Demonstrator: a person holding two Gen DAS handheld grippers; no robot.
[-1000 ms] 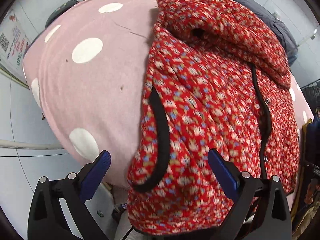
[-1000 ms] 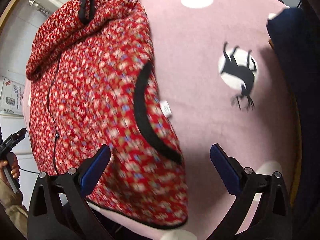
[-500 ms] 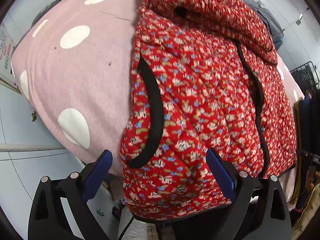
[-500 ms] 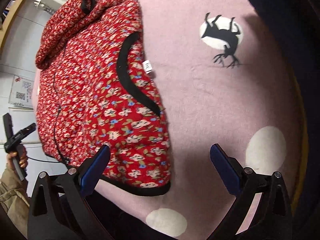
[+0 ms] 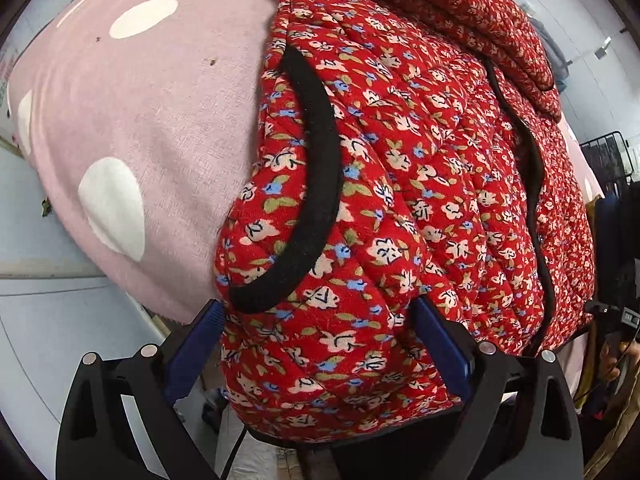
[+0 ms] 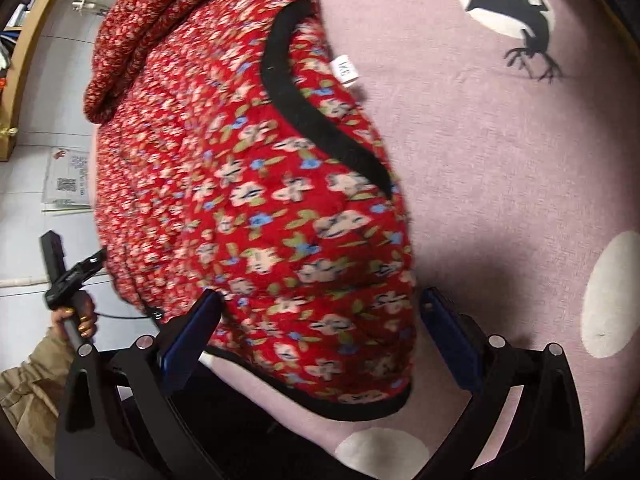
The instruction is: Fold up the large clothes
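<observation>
A red quilted floral vest with black trim (image 5: 400,184) lies flat on a pink spotted blanket (image 5: 132,92). My left gripper (image 5: 320,328) is open, its blue fingers on either side of the vest's bottom corner below the left armhole. In the right wrist view the same vest (image 6: 248,184) lies on the blanket (image 6: 500,168). My right gripper (image 6: 320,320) is open, its fingers straddling the other bottom corner near the black hem. The hood lies folded at the far end.
The blanket's near edge drops off just behind both grippers. A black deer print (image 6: 512,16) marks the blanket at the far right. Dark clothes hang at the right (image 5: 616,232). The hand holding my left gripper (image 6: 76,312) shows in the right wrist view.
Both grippers have moved in towards the vest's bottom corners; the fabric now sits between each pair of open fingers. The vest has not moved.
</observation>
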